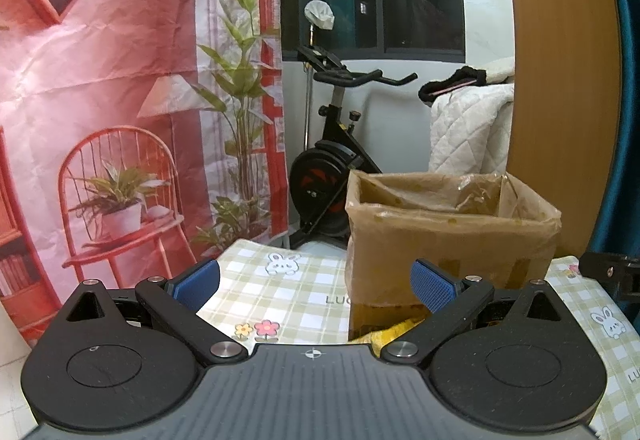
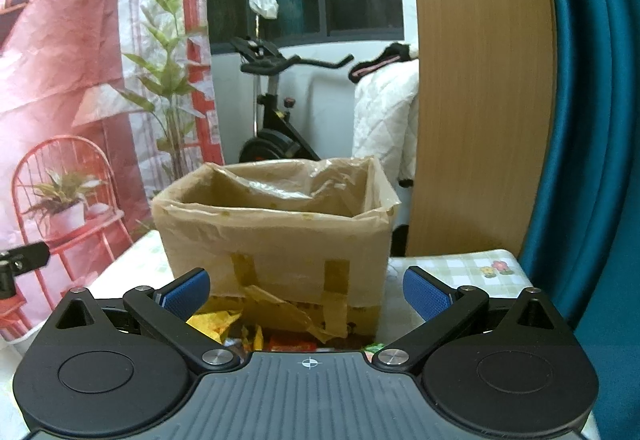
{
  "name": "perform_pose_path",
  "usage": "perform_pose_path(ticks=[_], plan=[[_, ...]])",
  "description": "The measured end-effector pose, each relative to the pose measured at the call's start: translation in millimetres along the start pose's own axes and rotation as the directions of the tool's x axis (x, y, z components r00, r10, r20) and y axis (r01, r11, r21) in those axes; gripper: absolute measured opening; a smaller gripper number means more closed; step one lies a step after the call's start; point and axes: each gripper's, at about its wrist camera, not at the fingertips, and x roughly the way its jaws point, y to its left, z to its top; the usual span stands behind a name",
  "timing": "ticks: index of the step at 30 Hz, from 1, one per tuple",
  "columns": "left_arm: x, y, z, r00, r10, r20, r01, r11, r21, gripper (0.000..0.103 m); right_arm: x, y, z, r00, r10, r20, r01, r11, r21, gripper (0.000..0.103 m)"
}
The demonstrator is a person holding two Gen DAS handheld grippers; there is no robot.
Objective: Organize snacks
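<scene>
A cardboard box (image 1: pixel 448 240) lined with clear plastic stands open-topped on the checked tablecloth (image 1: pixel 280 296); in the right wrist view the same box (image 2: pixel 280 240) fills the middle. Snack packets lie at its foot: a yellow wrapper (image 2: pixel 214 322) and a red one (image 2: pixel 290 343), partly hidden by the gripper body. A yellow packet (image 1: pixel 390 332) peeks out in the left wrist view. My left gripper (image 1: pixel 316 286) is open and empty, left of the box. My right gripper (image 2: pixel 306 290) is open and empty, straight in front of the box.
A red printed backdrop (image 1: pixel 100 79) hangs at the left. Behind the table stand an exercise bike (image 1: pixel 332 167), a white quilt (image 1: pixel 468 131) and a wooden panel (image 1: pixel 560 59). Teal curtain (image 2: pixel 592 119) at the right. The other gripper's black tip (image 1: pixel 612 274) shows at the right edge.
</scene>
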Motion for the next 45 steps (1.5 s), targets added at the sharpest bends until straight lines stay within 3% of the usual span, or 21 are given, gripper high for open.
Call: perform_pose_path(ticks=[4, 10, 16, 20, 25, 34, 37, 42, 45], plan=[[11, 5, -19, 0.999, -0.028, -0.038, 0.028, 1.000, 0.001, 0.101, 7, -5, -25, 1.000, 0.008, 0.009, -0.008, 1.000, 0.014, 0.103], [30, 10, -50, 0.989, -0.093, -0.118, 0.092, 0.996, -0.016, 0.096, 28, -10, -69, 0.998, 0.019, -0.066, -0.018, 1.000, 0.008, 0.103], [44, 7, -82, 0.971, -0.138, -0.195, 0.134, 0.990, -0.030, 0.096, 42, 6, -118, 0.983, 0.002, -0.185, -0.036, 0.983, -0.179, 0.103], [51, 5, -95, 0.962, -0.145, -0.231, 0.144, 0.989, -0.020, 0.095, 50, 11, -147, 0.965, 0.012, -0.261, -0.068, 0.976, -0.208, 0.103], [49, -2, -102, 0.958, -0.168, -0.232, 0.174, 0.985, 0.006, 0.095, 60, 14, -160, 0.950, 0.009, -0.312, -0.085, 0.969, -0.231, 0.103], [66, -10, -117, 0.931, -0.232, -0.283, 0.249, 0.968, 0.023, 0.095, 93, 14, -177, 0.919, -0.114, -0.377, -0.029, 0.935, -0.353, 0.102], [71, -11, -122, 0.920, -0.246, -0.304, 0.261, 0.965, 0.010, 0.095, 102, 10, -175, 0.920, -0.127, -0.371, 0.004, 0.949, -0.315, 0.097], [77, -12, -128, 0.908, -0.247, -0.339, 0.263, 0.965, 0.002, 0.095, 103, 2, -169, 0.924, -0.075, -0.376, -0.021, 0.969, -0.246, 0.089], [84, -10, -127, 0.891, -0.254, -0.376, 0.250, 0.966, -0.059, 0.095, 100, -2, -166, 0.927, -0.065, -0.369, -0.013, 0.979, -0.205, 0.088]])
